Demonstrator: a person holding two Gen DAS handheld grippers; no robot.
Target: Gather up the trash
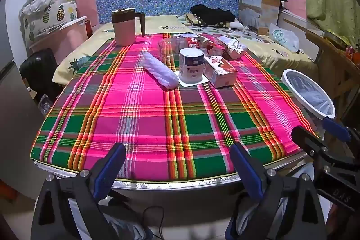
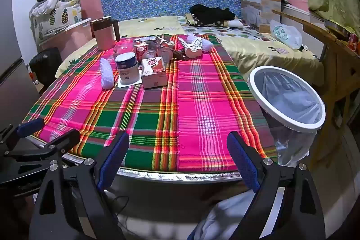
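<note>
Trash (image 1: 198, 57) sits in a pile near the far edge of the tabletop (image 1: 157, 123). In the left view, the left gripper (image 1: 177, 163) waits at the near edge, jaws spread, holding nothing.

In the right view, the right gripper (image 2: 177, 154) is spread and empty too. The bin (image 2: 288, 98) stands by the right edge. Nothing looks picked yet; next, reach far for the paper cup (image 2: 127, 69).

Little can be read. The right gripper's black frame (image 1: 337, 192) bears embossed letters that look like "DAS". Beside it on the desk, the white tub (image 1: 192, 64) and the small carton (image 1: 221, 72) carry print too blurred to read.
</note>
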